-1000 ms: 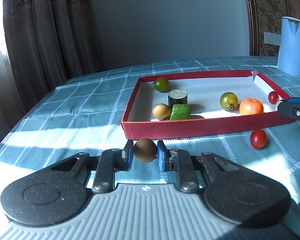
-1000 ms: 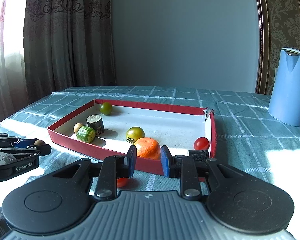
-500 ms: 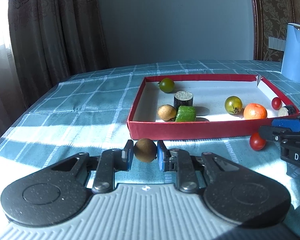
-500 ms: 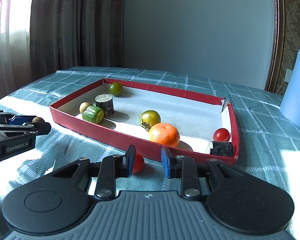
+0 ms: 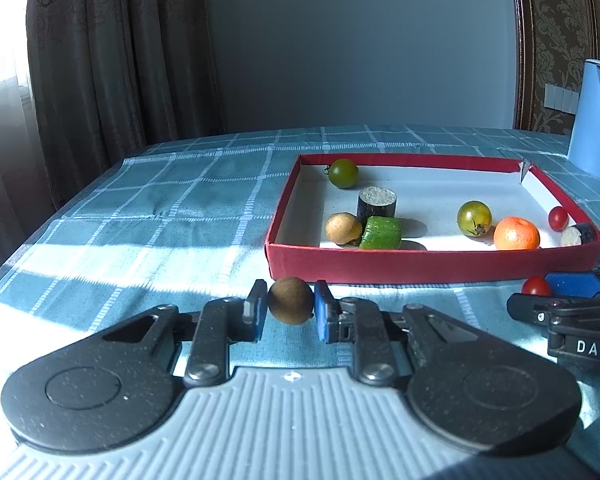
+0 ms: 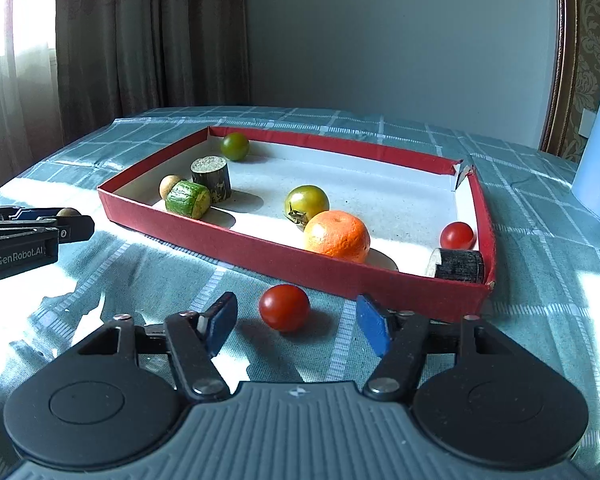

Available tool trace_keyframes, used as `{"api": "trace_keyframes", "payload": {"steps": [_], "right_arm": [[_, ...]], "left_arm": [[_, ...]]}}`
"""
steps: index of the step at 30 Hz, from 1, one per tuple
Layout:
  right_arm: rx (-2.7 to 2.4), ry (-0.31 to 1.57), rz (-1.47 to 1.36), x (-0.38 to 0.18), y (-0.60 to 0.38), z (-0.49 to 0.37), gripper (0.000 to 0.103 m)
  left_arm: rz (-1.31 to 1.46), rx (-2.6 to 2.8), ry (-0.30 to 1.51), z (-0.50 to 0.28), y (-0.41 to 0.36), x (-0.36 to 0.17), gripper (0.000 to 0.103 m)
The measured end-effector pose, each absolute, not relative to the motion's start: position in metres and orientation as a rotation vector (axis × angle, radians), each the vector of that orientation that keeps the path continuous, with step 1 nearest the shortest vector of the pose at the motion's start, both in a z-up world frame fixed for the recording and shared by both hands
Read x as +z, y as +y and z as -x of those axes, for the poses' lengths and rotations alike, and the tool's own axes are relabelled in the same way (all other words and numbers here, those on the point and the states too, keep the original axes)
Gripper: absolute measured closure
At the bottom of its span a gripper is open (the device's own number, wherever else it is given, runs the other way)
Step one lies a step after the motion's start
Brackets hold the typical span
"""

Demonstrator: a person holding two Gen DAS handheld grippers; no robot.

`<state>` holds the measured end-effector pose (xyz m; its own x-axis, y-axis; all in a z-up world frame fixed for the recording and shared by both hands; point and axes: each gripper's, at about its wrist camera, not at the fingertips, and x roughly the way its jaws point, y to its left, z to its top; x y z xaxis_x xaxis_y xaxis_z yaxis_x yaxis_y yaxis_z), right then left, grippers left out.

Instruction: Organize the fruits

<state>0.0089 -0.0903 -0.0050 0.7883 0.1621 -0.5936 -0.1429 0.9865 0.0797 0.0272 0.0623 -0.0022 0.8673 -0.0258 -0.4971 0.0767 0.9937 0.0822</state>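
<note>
Trouble is likeliest at the red tomato (image 6: 284, 307), which lies loose on the tablecloth (image 6: 148, 280) just outside the red tray (image 6: 260, 246) — round enough to roll off if a pad nudges it. The right gripper (image 6: 296, 326) has just been opening, its jaws spread either side without touching. The left gripper (image 5: 290, 312) is clamped on a brown fruit (image 5: 291, 300) — a slackened squeeze could drop it short of the tray.

We see a home, likely a dining room: heavy patterned curtains (image 5: 112, 60) at a sunlit window, damask wallpaper (image 5: 560, 40), a checked cloth (image 5: 180, 208) over the bench, a blue kettle (image 5: 596, 120) and wall switches (image 5: 560, 98).
</note>
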Motion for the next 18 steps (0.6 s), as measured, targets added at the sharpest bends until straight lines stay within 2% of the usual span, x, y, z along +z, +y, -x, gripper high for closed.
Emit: {"api": "trace_keyframes", "payload": {"steps": [2, 4, 5, 14, 18], "right_arm": [[0.165, 0.636, -0.042, -0.005, -0.092, -0.008, 0.072], [0.171, 0.633, -0.03, -0.005, -0.091, -0.007, 0.073], [0.173, 0.629, -0.025, -0.004, -0.09, -0.005, 0.077], [0.171, 0.548, 0.013, 0.006, -0.093, 0.013, 0.077], [0.151, 0.567, -0.007, 0.01, -0.103, 0.022, 0.077]], "left_arm": [[-0.11, -0.051, 0.519, -0.027, 0.061, -0.003, 0.081], [-0.123, -0.056, 0.521, -0.027, 0.058, -0.004, 0.081], [-0.13, -0.06, 0.52, -0.027, 0.057, -0.005, 0.081], [-0.182, -0.076, 0.494, -0.021, 0.048, -0.006, 0.08], [-0.177, -0.082, 0.495, -0.021, 0.049, -0.006, 0.08]]}}
